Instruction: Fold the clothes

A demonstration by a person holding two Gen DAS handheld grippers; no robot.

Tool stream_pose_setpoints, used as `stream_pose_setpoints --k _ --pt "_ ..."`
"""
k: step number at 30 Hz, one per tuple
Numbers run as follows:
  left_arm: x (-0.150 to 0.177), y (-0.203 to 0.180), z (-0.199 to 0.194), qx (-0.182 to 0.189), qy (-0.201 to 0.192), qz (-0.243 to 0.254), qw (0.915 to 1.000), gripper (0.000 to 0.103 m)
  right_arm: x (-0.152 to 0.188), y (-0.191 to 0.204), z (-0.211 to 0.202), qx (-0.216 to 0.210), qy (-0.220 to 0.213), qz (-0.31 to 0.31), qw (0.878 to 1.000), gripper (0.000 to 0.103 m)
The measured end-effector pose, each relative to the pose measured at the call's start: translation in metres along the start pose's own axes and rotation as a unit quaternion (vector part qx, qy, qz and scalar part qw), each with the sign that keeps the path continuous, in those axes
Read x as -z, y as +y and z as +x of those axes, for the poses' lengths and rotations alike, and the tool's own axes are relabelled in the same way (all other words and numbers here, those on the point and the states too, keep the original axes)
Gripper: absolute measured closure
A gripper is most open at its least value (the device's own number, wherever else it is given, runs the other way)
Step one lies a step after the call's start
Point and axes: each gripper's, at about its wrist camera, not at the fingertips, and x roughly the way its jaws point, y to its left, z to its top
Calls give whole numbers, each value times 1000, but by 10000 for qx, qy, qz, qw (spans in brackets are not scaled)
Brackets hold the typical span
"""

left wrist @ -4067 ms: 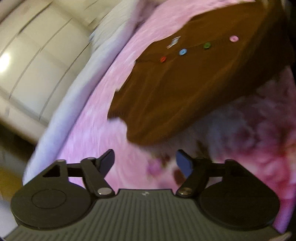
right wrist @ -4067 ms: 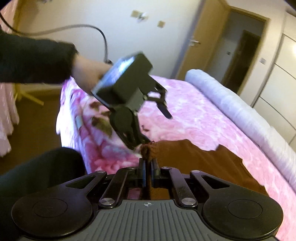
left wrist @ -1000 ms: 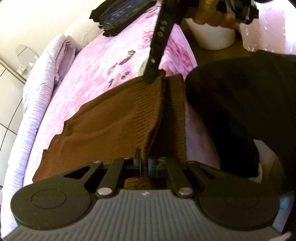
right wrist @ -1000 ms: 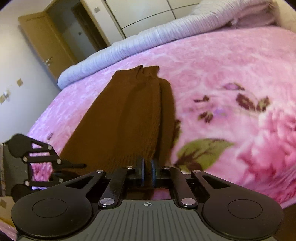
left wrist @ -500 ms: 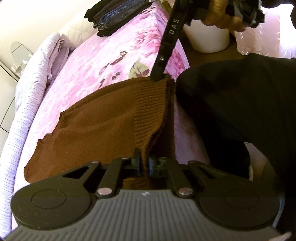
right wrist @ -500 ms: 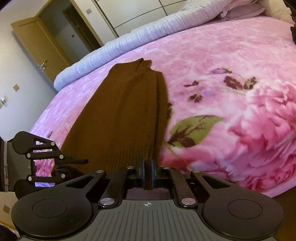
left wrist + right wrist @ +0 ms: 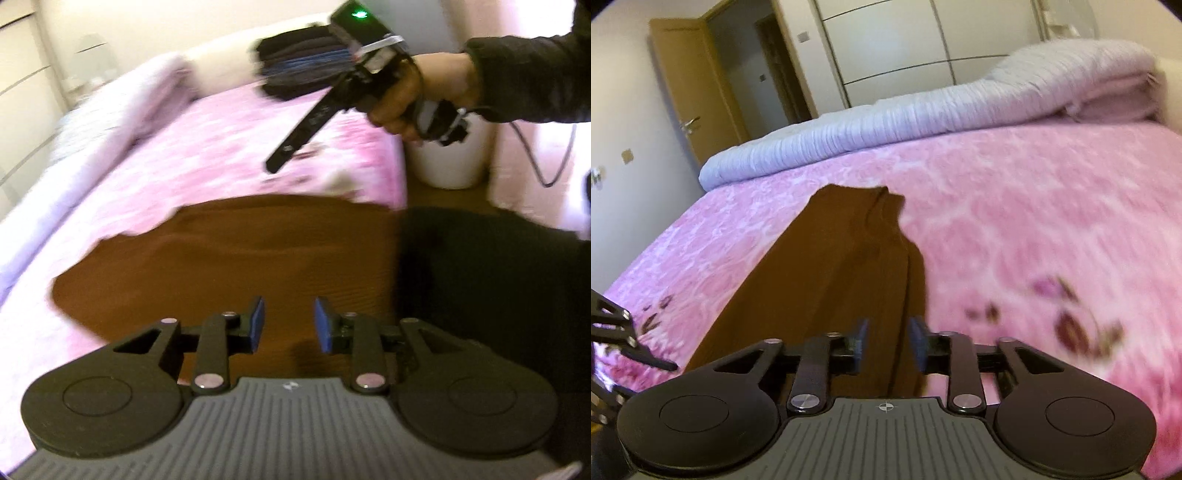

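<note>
Left wrist view first. The left tongs [image 7: 287,325] hang over the near end of the brown knitted top [image 7: 236,258], and their blue pads [image 7: 257,324] are spreading apart with nothing pinched between them. I think they are letting go because the top now lies flat on the pink flowered bed [image 7: 207,147], ready for its next fold. A hand [image 7: 402,99] holds the right tongs [image 7: 275,166] up in the air above the bed, away from the cloth (the tips are too blurry to see well). A stack of dark folded clothes [image 7: 299,62] sits at the far end, likely the done pile.

Right wrist view next. The right tongs [image 7: 887,345] are spreading too, and the top's [image 7: 842,266] edge runs under the gap, but the pads do not squeeze it. The top lies long and narrow, with one side folded over. A rolled grey quilt [image 7: 923,122] lies along the far side, well apart, so there is room to fold.
</note>
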Motion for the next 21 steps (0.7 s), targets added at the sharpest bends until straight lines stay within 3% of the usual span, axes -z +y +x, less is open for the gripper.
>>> stream_pose_setpoints --k 4,9,10,11,15,21 --pt "11 37 25 -572 416 -466 9964 77 -31 -10 60 -124 142 -120 9998 65" --pt "25 62 53 -611 572 -892 9925 76 -49 -28 123 -218 471 -32 9986 65" --pt "25 64 55 -582 533 -924 9926 76 -50 -32 132 -236 534 13 9983 76" --pt "25 65 57 -552 494 -954 9927 76 -51 -35 140 -253 598 63 9979 100" --pt "24 59 65 -351 386 -808 9954 76 -53 -46 131 -134 524 20 9985 99" --pt "16 55 64 -428 335 -877 9947 76 -46 -49 112 -29 425 92 9990 96"
